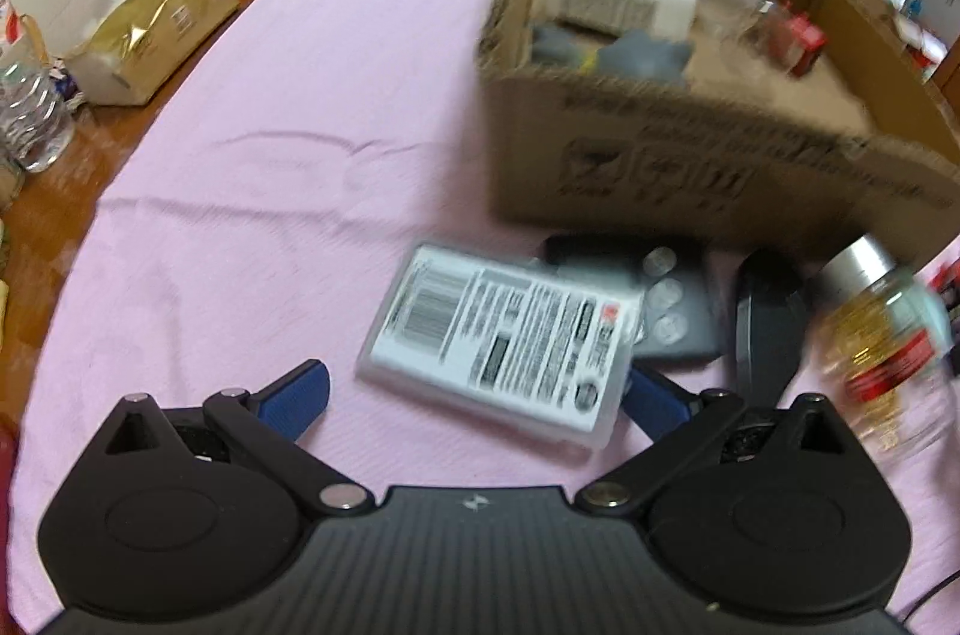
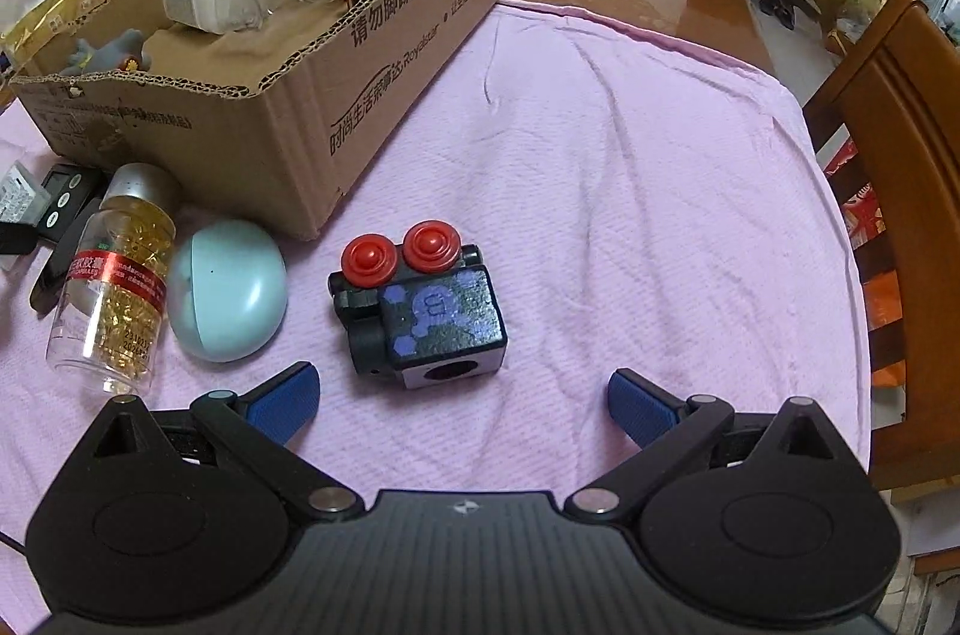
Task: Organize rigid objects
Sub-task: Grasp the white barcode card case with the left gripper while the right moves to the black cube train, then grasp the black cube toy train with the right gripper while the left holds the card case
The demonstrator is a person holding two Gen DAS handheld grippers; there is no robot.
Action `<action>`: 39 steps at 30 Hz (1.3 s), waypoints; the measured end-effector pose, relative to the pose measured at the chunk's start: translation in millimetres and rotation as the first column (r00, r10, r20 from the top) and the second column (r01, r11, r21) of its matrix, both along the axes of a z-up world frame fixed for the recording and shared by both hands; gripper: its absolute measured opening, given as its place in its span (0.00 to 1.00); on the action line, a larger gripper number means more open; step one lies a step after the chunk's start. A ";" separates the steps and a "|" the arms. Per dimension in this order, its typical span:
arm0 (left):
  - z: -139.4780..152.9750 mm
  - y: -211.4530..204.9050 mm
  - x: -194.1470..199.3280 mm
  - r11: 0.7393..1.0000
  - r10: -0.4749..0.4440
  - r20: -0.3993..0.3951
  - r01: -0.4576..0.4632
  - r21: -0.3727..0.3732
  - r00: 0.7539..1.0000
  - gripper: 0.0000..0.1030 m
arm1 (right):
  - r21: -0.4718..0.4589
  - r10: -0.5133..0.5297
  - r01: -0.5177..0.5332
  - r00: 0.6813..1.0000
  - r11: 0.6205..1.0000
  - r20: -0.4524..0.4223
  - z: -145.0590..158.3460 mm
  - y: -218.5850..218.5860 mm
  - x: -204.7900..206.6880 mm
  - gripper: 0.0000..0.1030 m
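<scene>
The left gripper (image 1: 477, 398) is spread wide and holds nothing, its blue pads either side of the near end of a white labelled case (image 1: 501, 344) lying flat on the pink cloth (image 1: 270, 125) before the cardboard box (image 1: 690, 155). The right gripper (image 2: 463, 398), equally wide and empty, hovers just short of a black toy camera (image 2: 423, 305) with two red knobs, which sits beside a pale blue egg-shaped case (image 2: 228, 290) and a capsule bottle (image 2: 114, 281).
</scene>
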State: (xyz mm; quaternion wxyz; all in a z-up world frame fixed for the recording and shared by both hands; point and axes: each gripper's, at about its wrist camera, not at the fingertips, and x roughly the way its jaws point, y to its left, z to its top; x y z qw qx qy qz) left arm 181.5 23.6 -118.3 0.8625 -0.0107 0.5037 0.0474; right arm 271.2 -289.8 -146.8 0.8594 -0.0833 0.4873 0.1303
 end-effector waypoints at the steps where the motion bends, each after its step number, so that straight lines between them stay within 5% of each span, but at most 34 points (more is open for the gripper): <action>1: -0.5 2.9 -0.1 1.000 -0.002 0.000 0.002 -0.003 1.000 1.00 | 0.000 -0.002 0.002 1.000 1.000 0.001 0.0 0.1 -0.2 1.00; 10: 0.5 2.7 7.6 0.986 -0.161 0.010 0.161 0.042 0.987 0.99 | 0.002 -0.010 0.010 1.000 1.000 0.012 0.0 0.4 -4.1 1.00; 16: 0.1 9.1 14.7 0.973 -0.232 -0.003 0.232 -0.019 0.973 0.98 | 0.000 -0.005 0.005 1.000 1.000 0.002 0.3 0.5 -1.2 1.00; 20: 4.4 10.5 14.4 0.965 -0.260 0.012 0.260 -0.021 0.965 0.87 | -0.003 0.004 -0.004 1.000 1.000 -0.006 0.6 2.6 0.1 1.00; 35: 8.8 -0.5 -39.5 0.974 -0.225 -0.055 0.223 -0.037 0.973 0.88 | -0.014 0.092 -0.092 0.996 0.996 0.008 1.7 14.2 -5.0 1.00; 39: 6.9 -4.8 -39.6 0.980 -0.199 -0.053 0.198 -0.026 0.979 0.91 | 0.003 0.159 -0.159 0.987 0.987 0.019 3.2 14.9 0.5 0.90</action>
